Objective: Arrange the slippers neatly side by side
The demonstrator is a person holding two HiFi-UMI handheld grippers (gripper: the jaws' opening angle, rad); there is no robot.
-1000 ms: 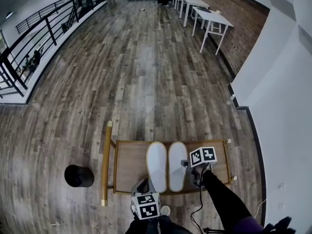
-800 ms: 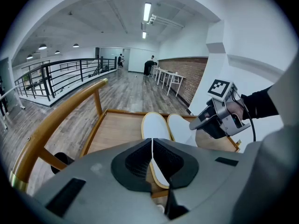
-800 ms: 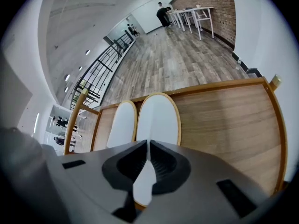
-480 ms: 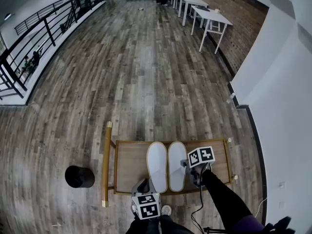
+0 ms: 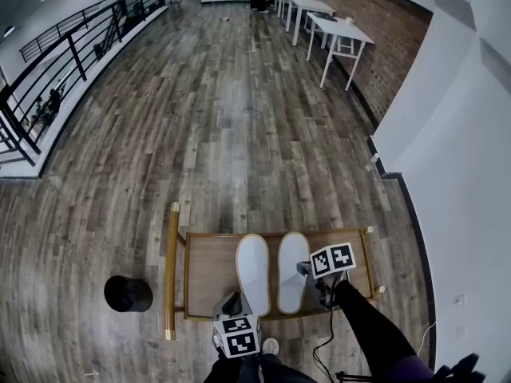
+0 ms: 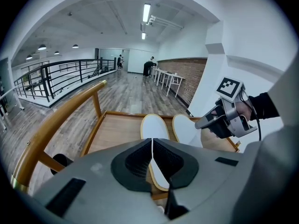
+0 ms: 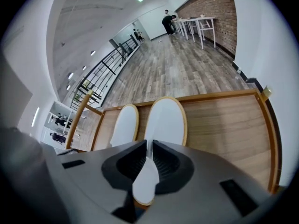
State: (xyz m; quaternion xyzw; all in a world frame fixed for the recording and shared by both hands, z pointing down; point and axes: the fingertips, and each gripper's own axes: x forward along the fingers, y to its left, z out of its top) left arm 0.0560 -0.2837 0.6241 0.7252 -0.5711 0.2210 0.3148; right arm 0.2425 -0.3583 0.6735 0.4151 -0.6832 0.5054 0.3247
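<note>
Two white slippers with tan rims lie side by side, toes away from me, on a wooden tray [image 5: 207, 242]. A thin gap separates the left slipper [image 5: 253, 271] [image 6: 154, 127] [image 7: 124, 125] from the right slipper [image 5: 292, 268] [image 6: 187, 129] [image 7: 166, 120]. My right gripper [image 5: 310, 276] [image 6: 200, 124] [image 7: 149, 147] points steeply down at the right slipper's heel side, and white slipper fills the narrow slit between its jaws. My left gripper [image 5: 233, 303] [image 6: 152, 141] hangs shut and empty over the tray's near edge, behind the left slipper's heel.
A wooden rail [image 5: 172, 270] runs along the tray's left side. On the floor to the left stands a black round bin [image 5: 128, 294]. White tables [image 5: 339, 30] line the brick wall far off, a black railing [image 5: 48, 78] is at far left, and a white wall [image 5: 463, 174] stands close on the right.
The right slipper and my right gripper have edged slightly right, so a thin gap now shows between the slippers. The left gripper has stayed put.
</note>
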